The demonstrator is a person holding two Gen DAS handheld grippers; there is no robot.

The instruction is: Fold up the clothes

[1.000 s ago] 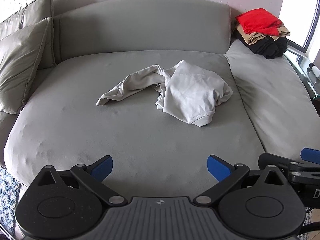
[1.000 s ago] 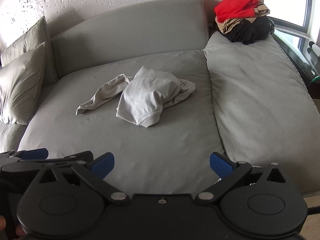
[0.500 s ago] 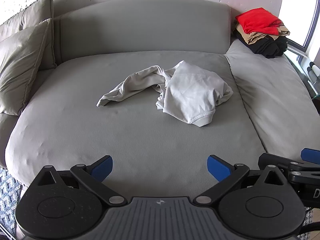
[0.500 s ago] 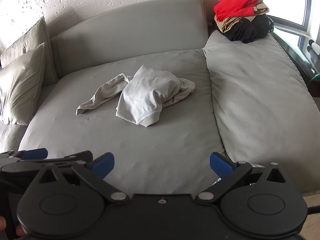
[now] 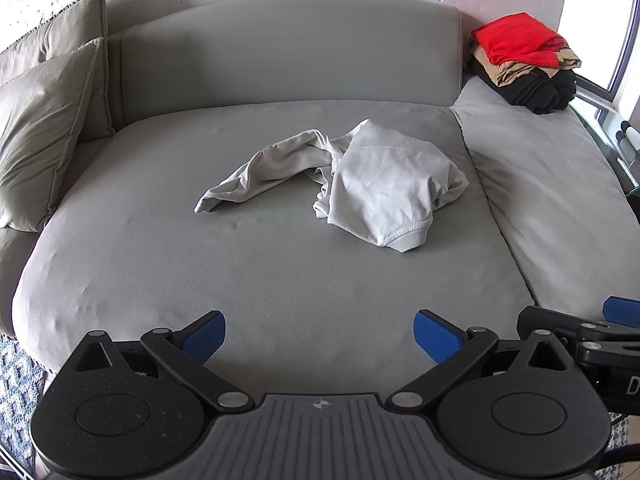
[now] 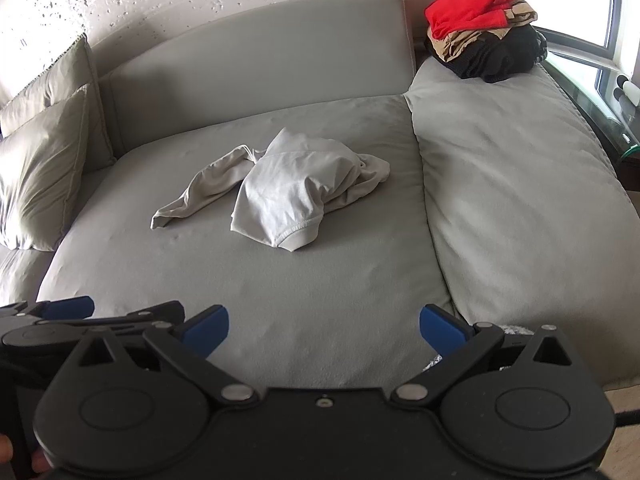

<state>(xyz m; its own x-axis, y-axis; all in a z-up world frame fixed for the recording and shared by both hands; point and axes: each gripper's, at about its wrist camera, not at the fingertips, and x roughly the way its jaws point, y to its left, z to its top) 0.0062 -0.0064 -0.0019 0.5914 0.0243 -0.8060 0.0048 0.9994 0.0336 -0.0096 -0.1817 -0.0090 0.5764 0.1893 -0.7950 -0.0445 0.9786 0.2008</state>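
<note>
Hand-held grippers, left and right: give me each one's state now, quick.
Left hand-held gripper: open, holding nothing, short of the light grey garment.
Right hand-held gripper: open, holding nothing.

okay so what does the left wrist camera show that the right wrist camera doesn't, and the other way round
Only the left wrist view shows the patterned rug at the sofa's left edge, and the right gripper poking in from the right, its jaws not fully visible there.

Only the right wrist view shows fingertips at the bottom left corner, and the left gripper from the side.

Both show the crumpled light grey garment lying on the grey sofa, the stack of clothes with red on top at the far right, and two cushions at left. Each camera's own gripper is open and empty.
</note>
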